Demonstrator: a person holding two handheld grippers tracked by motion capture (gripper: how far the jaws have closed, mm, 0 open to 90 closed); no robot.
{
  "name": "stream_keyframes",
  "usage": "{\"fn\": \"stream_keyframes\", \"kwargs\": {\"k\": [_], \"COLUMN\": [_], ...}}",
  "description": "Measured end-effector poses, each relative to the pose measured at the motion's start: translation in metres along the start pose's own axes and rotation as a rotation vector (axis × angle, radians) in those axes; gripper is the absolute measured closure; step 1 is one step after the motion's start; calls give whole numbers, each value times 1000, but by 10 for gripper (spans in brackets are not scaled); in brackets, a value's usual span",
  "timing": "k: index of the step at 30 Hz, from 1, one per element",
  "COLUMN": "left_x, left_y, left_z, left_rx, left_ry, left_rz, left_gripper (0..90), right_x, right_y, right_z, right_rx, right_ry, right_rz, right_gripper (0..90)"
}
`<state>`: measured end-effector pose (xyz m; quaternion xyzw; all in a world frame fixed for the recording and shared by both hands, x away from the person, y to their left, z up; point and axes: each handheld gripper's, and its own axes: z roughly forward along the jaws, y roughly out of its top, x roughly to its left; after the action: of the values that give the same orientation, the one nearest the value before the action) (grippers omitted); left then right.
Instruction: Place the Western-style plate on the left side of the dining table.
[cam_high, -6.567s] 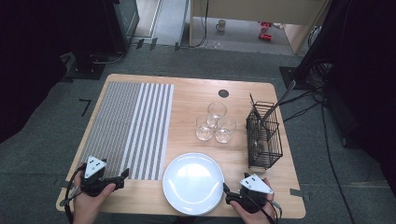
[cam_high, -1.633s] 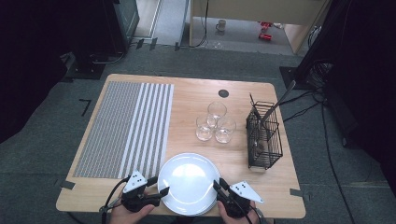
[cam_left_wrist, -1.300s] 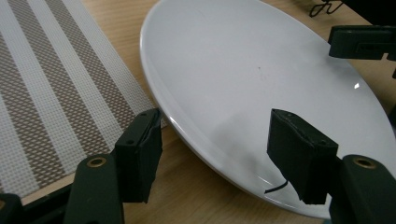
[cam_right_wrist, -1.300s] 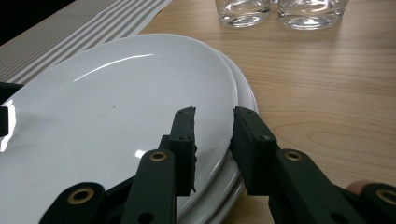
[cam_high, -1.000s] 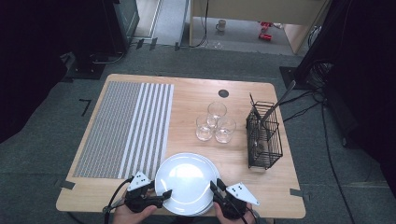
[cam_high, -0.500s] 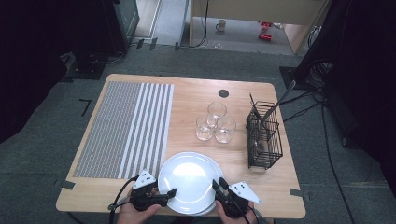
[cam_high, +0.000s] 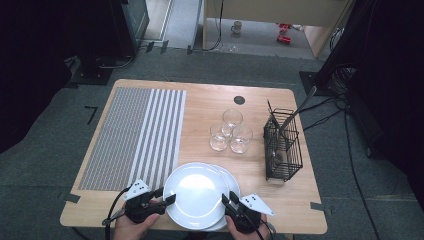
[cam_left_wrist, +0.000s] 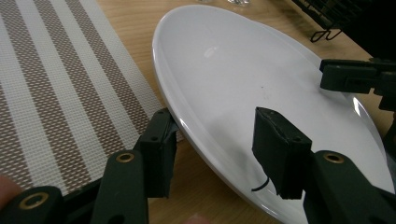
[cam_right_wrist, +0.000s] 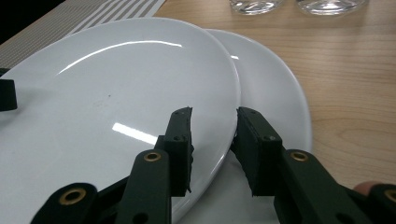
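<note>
— Shifted since half a second ago: left gripper (cam_high: 167, 200), sliding further in under the near-left rim of the top plate (cam_high: 196, 194), jaws having just been closing with that rim between them.

— Pinching yet?

— Hard telling. In the left gripper view (cam_left_wrist: 212, 154), one jaw sitting under the rim and one above the plate's face (cam_left_wrist: 243, 70), with a gap showing beside the upper one; not clearly pressing.

— And the other side?

— Right gripper (cam_high: 229, 199) staying put at the near-right edge, fingers (cam_right_wrist: 180, 140) straddling the top plate's rim (cam_right_wrist: 116, 93), close on it and seemingly clamping it.

— Lying where, the plate?

— Resting on a second plate (cam_high: 231, 181) at the table's (cam_high: 210, 107) near edge, offset leftward so the lower plate (cam_right_wrist: 275, 93) is peeking out at the right. Sitting just right of the striped placemat (cam_high: 132, 135), with three glasses (cam_high: 230, 132) beyond and a black wire caddy (cam_high: 282, 145) further right.
</note>
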<state>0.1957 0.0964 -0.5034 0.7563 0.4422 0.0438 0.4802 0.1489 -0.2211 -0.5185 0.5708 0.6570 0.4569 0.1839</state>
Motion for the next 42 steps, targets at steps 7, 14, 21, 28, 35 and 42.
{"fn": "stream_keyframes", "kwargs": {"k": [7, 14, 21, 28, 35, 42], "left_x": [7, 18, 30, 37, 41, 43], "left_y": [2, 4, 4, 1, -1, -2], "left_z": [-9, -20, -28, -29, -28, -27], "left_rx": [-7, -25, -22, -2, 5, 1], "left_ry": [16, 17, -7, 3, -3, -17], "left_rz": [3, -6, -7, -12, -26, -34], "left_gripper": [542, 588, 645, 640, 647, 653], "right_x": [8, 18, 27, 26, 25, 23], "right_y": [0, 1, 1, 7, 10, 10], "right_z": [5, 11, 17, 16, 18, 19], "right_rx": [15, 32, 44, 30, 28, 25], "right_ry": [19, 37, 63, 75, 92, 101], "right_rz": [4, 14, 20, 27, 33, 83], "right_gripper": [674, 674, 671, 667, 652, 679]}}
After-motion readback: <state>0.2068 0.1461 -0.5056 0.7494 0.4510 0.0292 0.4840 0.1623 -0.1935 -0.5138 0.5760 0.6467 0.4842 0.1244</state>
